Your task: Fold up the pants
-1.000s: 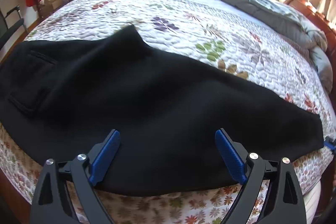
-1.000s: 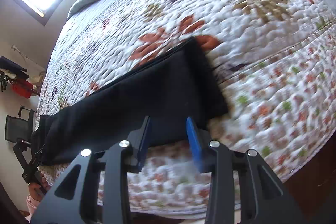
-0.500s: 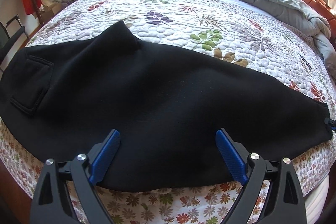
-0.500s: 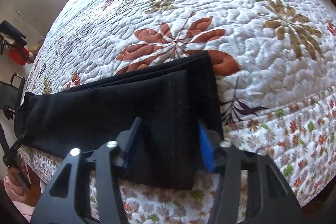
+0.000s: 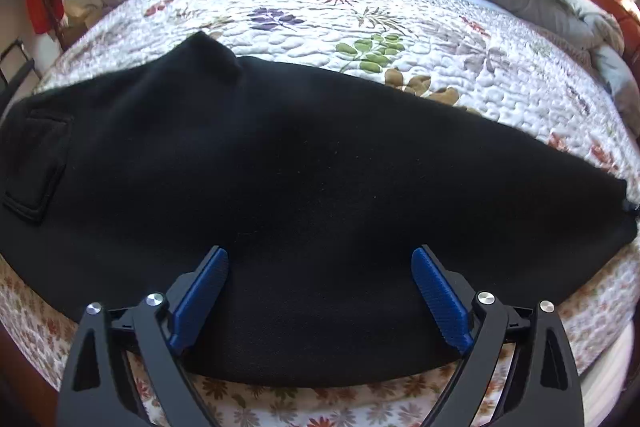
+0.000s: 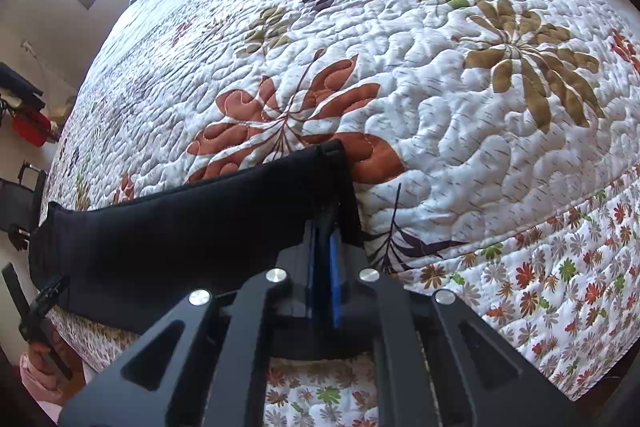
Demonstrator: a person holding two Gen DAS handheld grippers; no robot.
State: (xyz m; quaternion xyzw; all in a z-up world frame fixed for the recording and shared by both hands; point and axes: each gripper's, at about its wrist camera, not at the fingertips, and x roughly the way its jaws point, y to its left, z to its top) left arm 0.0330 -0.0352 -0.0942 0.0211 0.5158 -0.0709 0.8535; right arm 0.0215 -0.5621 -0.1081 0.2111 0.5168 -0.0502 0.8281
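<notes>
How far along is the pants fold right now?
Done: the black pants lie lengthwise on the floral quilt, apparently folded leg over leg. In hand: the right gripper is shut on the hem end, while the left gripper hovers open over the middle, gripping nothing. Left: bringing the hem across toward the waist end, where the back pocket shows.

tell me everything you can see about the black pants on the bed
The black pants look like soft, matte fleece. They lie flat lengthwise along the bed's near edge on the floral quilt, a patch pocket at one end. The right gripper is shut on the cuff end; the left gripper is open over the middle.
</notes>
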